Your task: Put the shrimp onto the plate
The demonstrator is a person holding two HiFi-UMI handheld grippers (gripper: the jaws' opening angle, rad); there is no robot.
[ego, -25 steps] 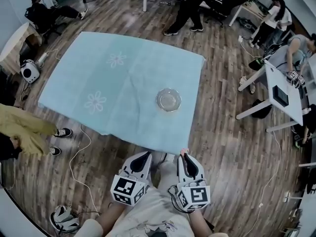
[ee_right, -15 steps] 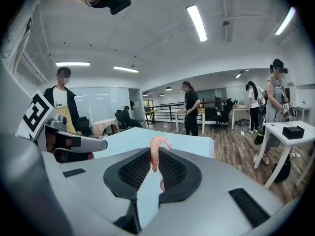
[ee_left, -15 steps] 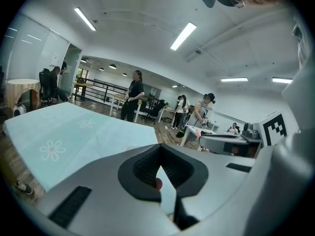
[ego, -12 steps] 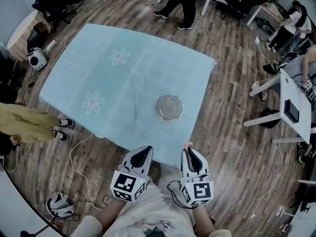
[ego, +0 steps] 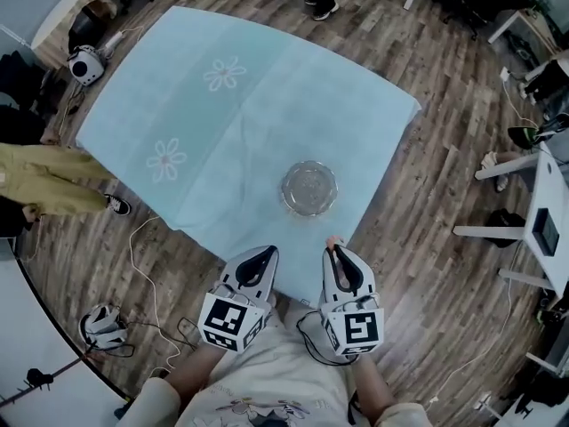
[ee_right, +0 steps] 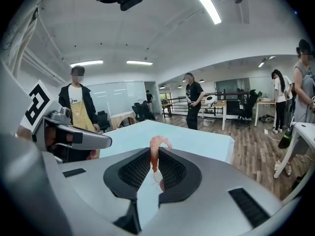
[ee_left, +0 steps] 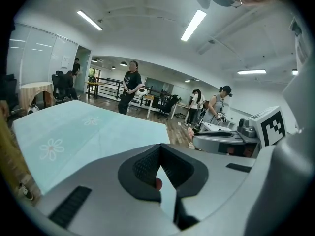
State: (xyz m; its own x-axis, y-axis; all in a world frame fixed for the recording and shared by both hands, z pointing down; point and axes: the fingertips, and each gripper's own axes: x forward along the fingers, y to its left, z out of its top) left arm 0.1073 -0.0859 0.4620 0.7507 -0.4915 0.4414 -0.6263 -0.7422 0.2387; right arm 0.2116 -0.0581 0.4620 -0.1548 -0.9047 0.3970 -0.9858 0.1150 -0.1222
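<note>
The person is holding the left gripper (ego: 263, 256) and the right gripper (ego: 335, 247) low and side by side, both pointing forward with their marker cubes (ego: 229, 321) facing up and the forearms (ego: 191, 374) angling in from below. The left gripper's jaws are meeting at their tips, while the right gripper's jaws are pinching a pink shrimp (ee_right: 156, 149) that is sticking up past them

The tablecloth (ego: 249, 123) is pale blue with white daisy prints; the plate (ego: 309, 188) is clear glass; the shrimp (ee_right: 156, 150) is pinkish orange; the left gripper (ego: 263, 254) and the right gripper (ego: 334, 247) are light grey with black ribbed pads; each cube (ego: 233, 320) is white with black square markers; the floor (ego: 427, 238) is brown wood planking.
</note>
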